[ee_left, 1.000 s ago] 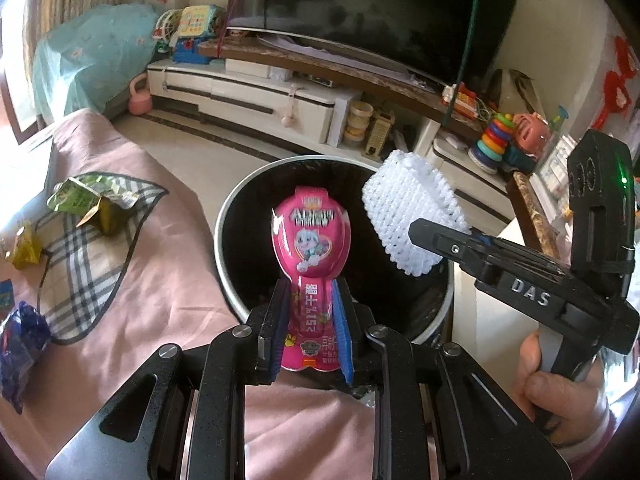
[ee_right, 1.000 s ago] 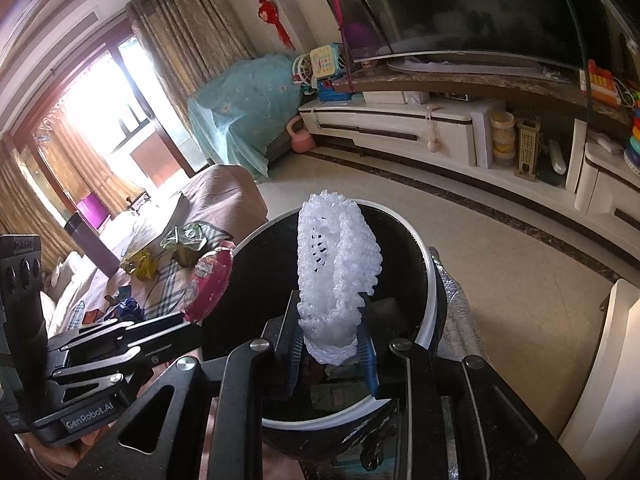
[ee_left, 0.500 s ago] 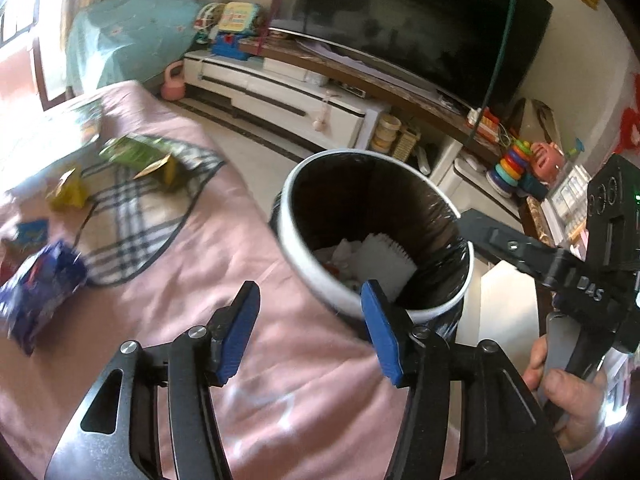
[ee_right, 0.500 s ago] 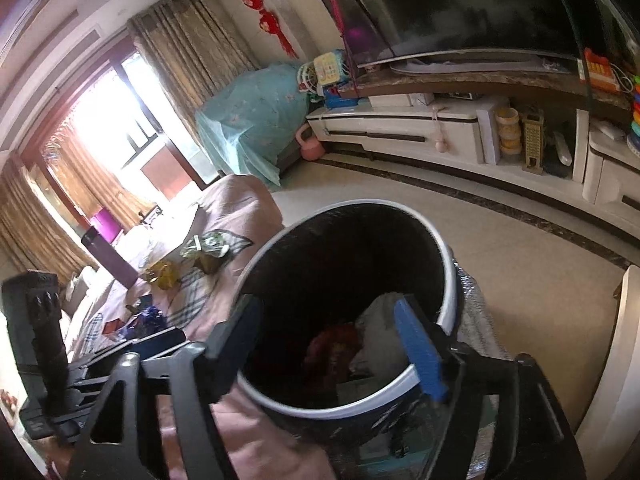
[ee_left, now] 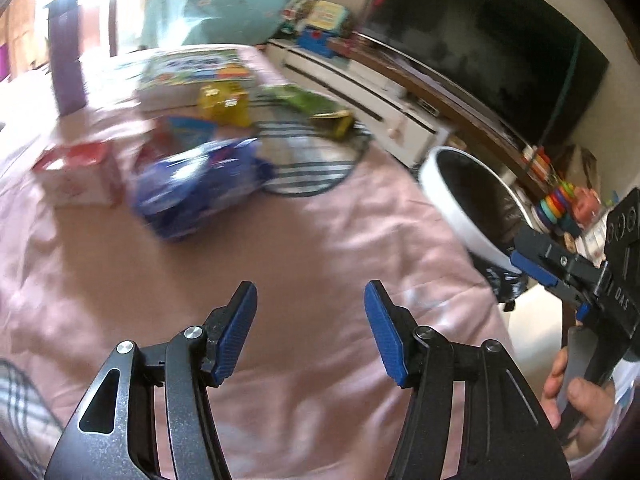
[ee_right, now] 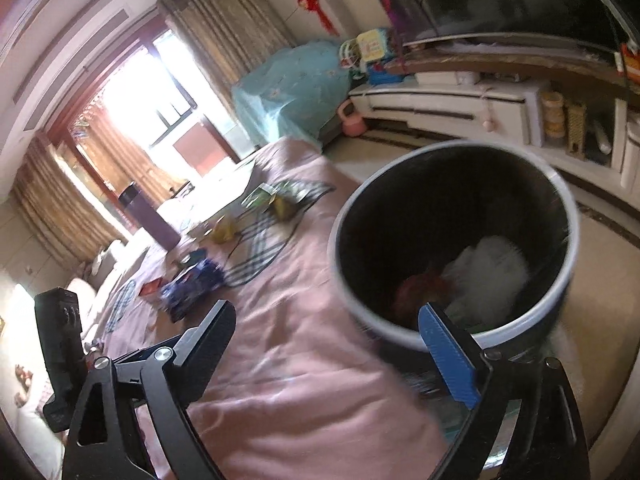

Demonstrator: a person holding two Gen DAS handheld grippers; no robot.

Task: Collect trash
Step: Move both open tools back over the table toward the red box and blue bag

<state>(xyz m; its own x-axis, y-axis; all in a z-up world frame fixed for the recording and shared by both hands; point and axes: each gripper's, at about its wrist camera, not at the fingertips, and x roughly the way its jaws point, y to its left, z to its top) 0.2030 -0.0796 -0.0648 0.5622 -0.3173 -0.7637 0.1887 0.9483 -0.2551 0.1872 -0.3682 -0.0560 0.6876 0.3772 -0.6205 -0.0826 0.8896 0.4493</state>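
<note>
left hand-held gripper (ee_left: 310, 300): jaws apart, empty, aimed at crumpled blue plastic wrapper (ee_left: 200, 184) mid pink bedspread (ee_left: 320, 240) | right hand-held gripper (ee_right: 324, 336): agape, empty, beside black-lined round white-rimmed bin (ee_right: 560, 280) at bed edge

- One trash bin (ee_right: 452, 240), white-rimmed, right of frame.
- One blue wrapper (ee_left: 196, 188), centre left.
- One yellow packet (ee_left: 224, 104).
- One green packet (ee_left: 316, 110).
- One purple bottle (ee_left: 66, 52), upper left.

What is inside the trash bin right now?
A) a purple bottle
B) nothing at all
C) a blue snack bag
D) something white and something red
D, because the right wrist view looks down into the trash bin, and a white piece lies at the bottom beside a blurry red piece.
</note>
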